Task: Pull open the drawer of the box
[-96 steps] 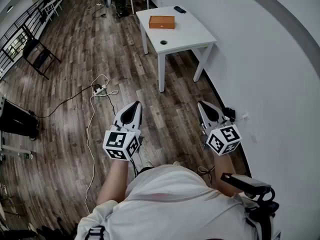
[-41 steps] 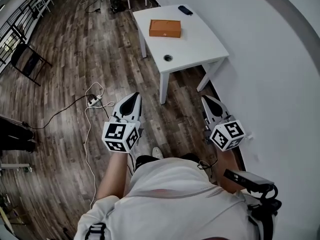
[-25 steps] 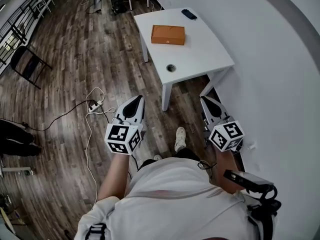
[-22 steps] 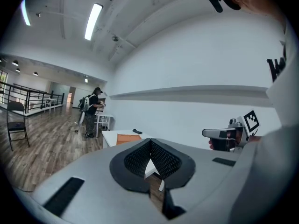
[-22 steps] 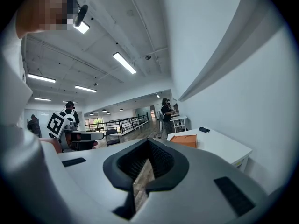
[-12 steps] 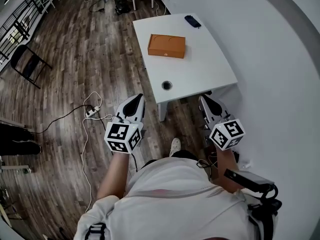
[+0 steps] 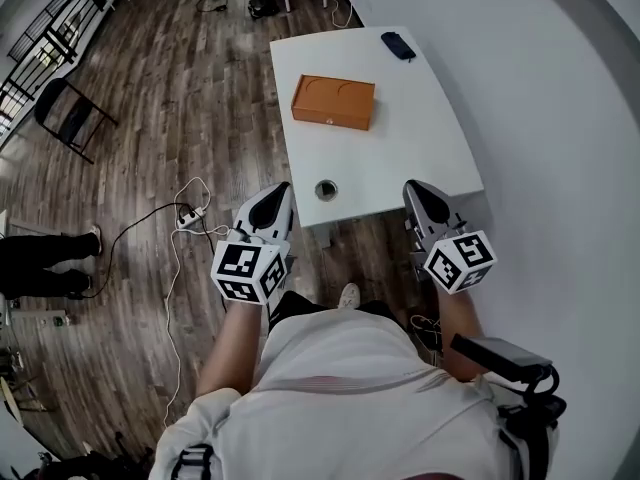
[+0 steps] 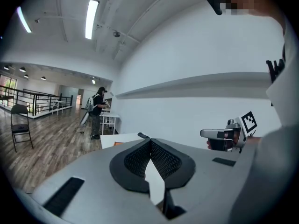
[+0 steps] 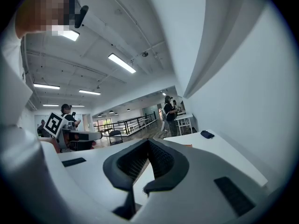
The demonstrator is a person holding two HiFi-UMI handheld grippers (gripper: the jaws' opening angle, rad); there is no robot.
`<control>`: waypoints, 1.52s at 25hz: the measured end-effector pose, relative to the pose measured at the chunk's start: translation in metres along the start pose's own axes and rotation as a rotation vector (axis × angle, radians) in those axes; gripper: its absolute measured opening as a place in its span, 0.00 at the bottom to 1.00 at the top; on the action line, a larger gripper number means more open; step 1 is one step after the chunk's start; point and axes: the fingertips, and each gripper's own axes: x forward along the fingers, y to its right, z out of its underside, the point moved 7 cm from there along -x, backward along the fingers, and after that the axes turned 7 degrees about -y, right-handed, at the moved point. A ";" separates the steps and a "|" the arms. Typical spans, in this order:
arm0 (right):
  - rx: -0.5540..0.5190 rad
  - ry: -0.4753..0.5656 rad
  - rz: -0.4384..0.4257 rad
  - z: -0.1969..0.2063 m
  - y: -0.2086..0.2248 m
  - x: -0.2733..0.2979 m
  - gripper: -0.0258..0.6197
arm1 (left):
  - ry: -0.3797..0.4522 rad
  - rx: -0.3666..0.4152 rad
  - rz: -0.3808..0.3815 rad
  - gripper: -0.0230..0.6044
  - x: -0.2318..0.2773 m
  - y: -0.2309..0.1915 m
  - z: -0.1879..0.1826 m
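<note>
My left gripper (image 7: 277,190) and right gripper (image 7: 414,187): clenched, empty, at near edge of table (image 7: 425,138). Box (image 7: 333,102) mid-table.

Bright, even light from ceiling strips (image 8: 91,18) (fisheye edges curved, dark corners)

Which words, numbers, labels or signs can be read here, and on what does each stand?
None can be read.
Marker cube on the left gripper: black-and-white squares, no letters.
Marker cube on the right gripper: the same.
Orange box: no print visible.
Small dark object on the white table: too small to tell.
</note>
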 end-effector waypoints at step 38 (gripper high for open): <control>0.056 -0.102 0.207 -0.014 -0.012 0.140 0.04 | -0.146 -0.008 0.189 0.06 0.131 -0.157 -0.005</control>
